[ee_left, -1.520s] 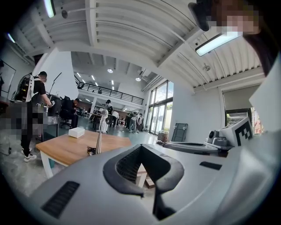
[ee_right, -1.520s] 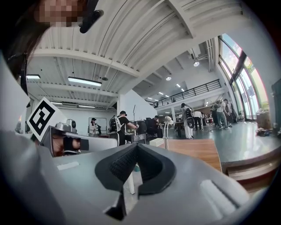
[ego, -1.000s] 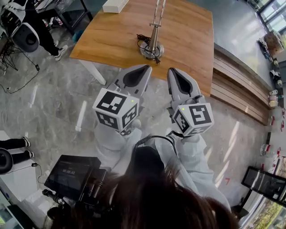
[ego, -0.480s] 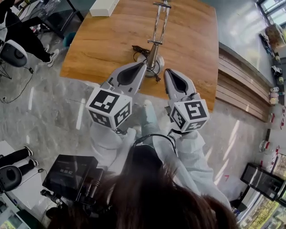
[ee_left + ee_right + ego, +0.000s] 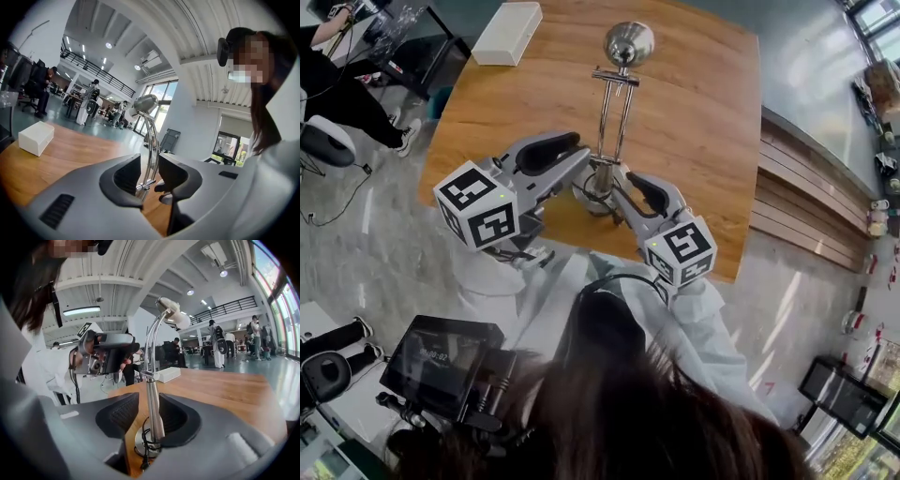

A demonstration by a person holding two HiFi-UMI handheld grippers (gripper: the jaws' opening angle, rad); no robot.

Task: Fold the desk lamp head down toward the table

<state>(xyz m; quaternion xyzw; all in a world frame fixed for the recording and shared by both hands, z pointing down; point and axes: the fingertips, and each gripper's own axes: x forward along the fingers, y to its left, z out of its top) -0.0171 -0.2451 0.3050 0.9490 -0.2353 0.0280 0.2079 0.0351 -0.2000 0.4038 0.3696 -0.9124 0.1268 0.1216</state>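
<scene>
A chrome desk lamp stands upright near the wooden table's (image 5: 703, 141) near edge, with a round head (image 5: 628, 42) on top of two thin rods (image 5: 609, 112) and a round base (image 5: 145, 446). My left gripper (image 5: 579, 167) comes at the stem from the left and my right gripper (image 5: 626, 190) from the right, both low down. In the left gripper view the rods (image 5: 151, 140) show through the gap of the left gripper (image 5: 149, 164). The lower post (image 5: 154, 413) stands between the jaws of the right gripper (image 5: 149, 411), untouched. Both sets of jaws are opening.
A white box (image 5: 506, 33) lies at the table's far left corner. The lamp's black cord (image 5: 143, 453) coils at the base. A seated person (image 5: 337, 75) is at the upper left. Wooden steps (image 5: 806, 206) run along the right, and a monitor (image 5: 441, 361) hangs below my left arm.
Both grippers have moved forward from over the floor to the lamp's stem, one on each side. Their jaws, shut before, now stand apart. The lamp head has come into view.
</scene>
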